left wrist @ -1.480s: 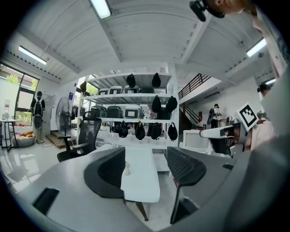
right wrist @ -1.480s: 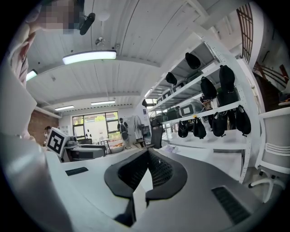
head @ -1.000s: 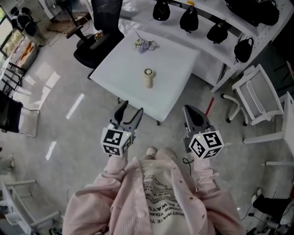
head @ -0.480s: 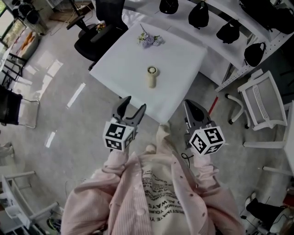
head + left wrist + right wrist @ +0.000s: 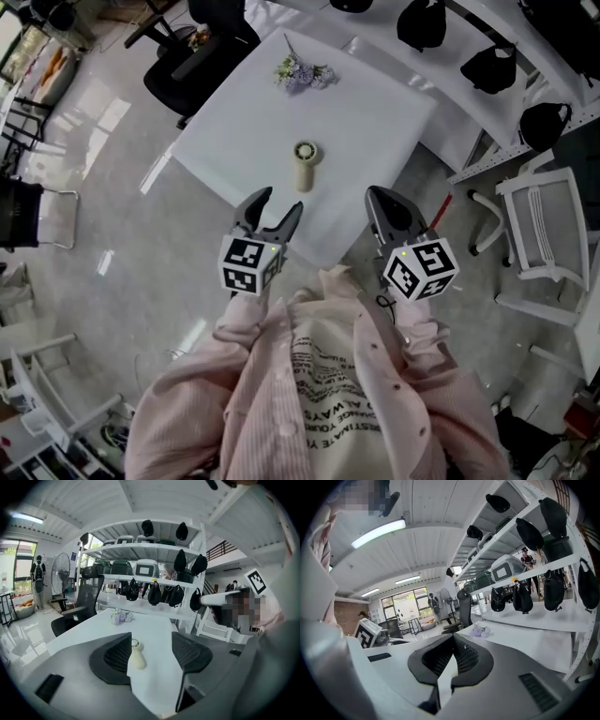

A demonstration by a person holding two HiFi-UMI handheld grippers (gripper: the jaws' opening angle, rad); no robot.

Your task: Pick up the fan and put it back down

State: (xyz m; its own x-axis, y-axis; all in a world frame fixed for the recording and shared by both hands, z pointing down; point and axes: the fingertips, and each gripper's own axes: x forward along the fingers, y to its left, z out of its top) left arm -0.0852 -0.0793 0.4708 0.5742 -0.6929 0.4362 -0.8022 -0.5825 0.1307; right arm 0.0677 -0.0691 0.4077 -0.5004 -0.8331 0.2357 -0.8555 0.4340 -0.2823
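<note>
A small cream handheld fan (image 5: pixel 305 166) lies on the white table (image 5: pixel 375 122), about at its middle. My left gripper (image 5: pixel 279 201) hangs open over the table's near edge, short of the fan. In the left gripper view the fan (image 5: pixel 136 655) shows between the spread jaws of that gripper (image 5: pixel 151 645), still some way ahead and untouched. My right gripper (image 5: pixel 377 195) is shut with nothing in it, near the table's front edge to the right of the fan. The right gripper view shows that gripper (image 5: pixel 453 639) with its pads pressed together; the fan is hidden there.
A bunch of pale purple flowers (image 5: pixel 302 74) lies at the table's far side. A black office chair (image 5: pixel 202 52) stands at the far left corner. White shelving with black bags (image 5: pixel 492 66) runs behind, and a white chair (image 5: pixel 544 225) stands to the right.
The person has stepped up to the table. Both grippers have moved forward from over the floor to the table's near edge. The left stays open, the right shut.
</note>
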